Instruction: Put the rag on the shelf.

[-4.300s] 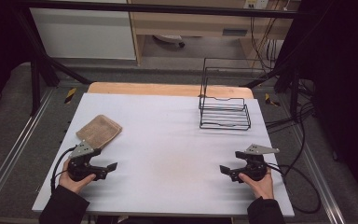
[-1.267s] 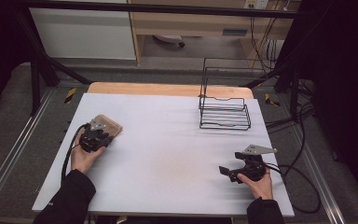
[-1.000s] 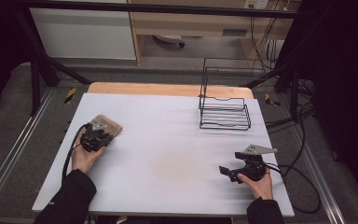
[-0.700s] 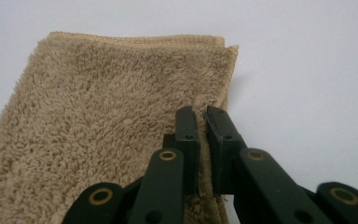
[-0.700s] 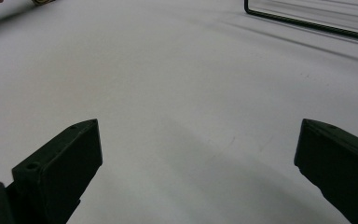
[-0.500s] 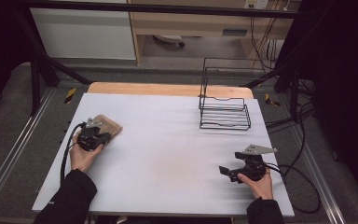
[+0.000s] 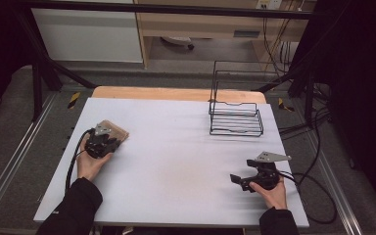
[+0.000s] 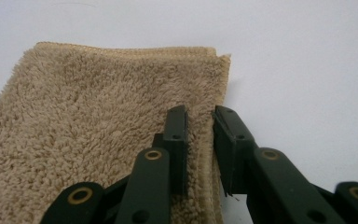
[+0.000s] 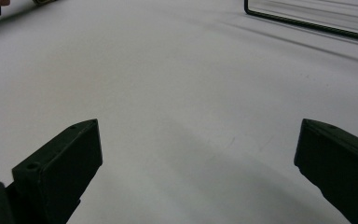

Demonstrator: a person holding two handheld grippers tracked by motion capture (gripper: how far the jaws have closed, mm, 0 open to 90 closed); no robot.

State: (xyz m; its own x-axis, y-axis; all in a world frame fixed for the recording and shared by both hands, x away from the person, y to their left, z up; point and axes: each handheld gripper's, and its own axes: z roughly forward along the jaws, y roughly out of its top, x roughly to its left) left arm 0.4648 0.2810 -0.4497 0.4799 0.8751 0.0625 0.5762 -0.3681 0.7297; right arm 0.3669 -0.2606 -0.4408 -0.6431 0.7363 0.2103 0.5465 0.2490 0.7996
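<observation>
Towel [image 8: 98, 126] edge runs toward twelve o'clock between my left gripper [image 8: 200, 135] jaws, which have just been opening and barely straddle its hem.

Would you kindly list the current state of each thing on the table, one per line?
Towel: folded, flat on the table, right edge between the left tool's jaws.
Left tool: jaws narrow, just been opening, astride the towel's edge.
Right tool: open, nothing between its jaws.
Wire rack: upright, nothing in it.
</observation>
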